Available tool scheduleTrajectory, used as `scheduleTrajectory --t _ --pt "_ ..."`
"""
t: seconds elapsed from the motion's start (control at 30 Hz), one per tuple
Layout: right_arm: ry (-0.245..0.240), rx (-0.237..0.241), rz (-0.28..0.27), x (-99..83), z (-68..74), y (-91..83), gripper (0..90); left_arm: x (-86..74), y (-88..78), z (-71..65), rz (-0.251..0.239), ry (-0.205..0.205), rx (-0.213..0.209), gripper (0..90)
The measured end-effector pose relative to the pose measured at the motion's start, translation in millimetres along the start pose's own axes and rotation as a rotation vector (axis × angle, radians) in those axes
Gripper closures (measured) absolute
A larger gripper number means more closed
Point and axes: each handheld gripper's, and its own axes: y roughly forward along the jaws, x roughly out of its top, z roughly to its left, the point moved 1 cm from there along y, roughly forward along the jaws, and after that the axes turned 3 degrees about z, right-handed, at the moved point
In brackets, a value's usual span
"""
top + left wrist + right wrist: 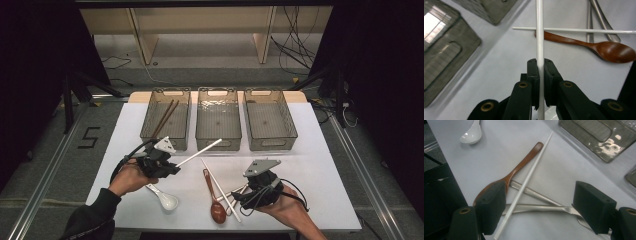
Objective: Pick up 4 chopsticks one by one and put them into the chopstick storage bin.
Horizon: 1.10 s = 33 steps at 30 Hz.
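My left gripper [175, 166] [539, 72] is shut on a white chopstick [200, 152] [539, 37], held above the table and pointing toward the middle basket [218, 137]. My right gripper [240, 196] [541, 207] stands open low over a crossed pile of utensils, nothing pressed between its pads [491, 210]. The pile holds a second white chopstick [220, 189] [529, 177], a brown wooden spoon [215, 200] [521, 165] and two metal utensil handles [536, 207]. A white ceramic spoon [165, 199] [472, 133] lies beside my left hand.
Three clear plastic baskets stand in a row at the table's back. The left basket [150, 131] holds brown chopsticks [164, 119]; the right basket [291, 131] shows bare floor. The white table [320, 170] ends just behind my hands.
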Motion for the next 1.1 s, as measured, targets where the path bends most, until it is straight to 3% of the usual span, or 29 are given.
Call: scheduleTrajectory --t 0.33,0.7,1.1 --pt "0.017 0.007 0.029 -2.9 0.9 6.6 26.8 3.8 -8.4 27.7 -0.043 -0.117 0.061 84.6" --pt "0.029 0.015 0.054 -3.8 -0.1 12.7 26.4 11.6 -19.1 59.6 -0.104 -0.205 0.117 84.6" --pt "0.034 0.017 0.049 -4.1 -1.5 12.2 26.4 34.1 -18.3 96.7 -0.105 -0.270 0.170 84.6"
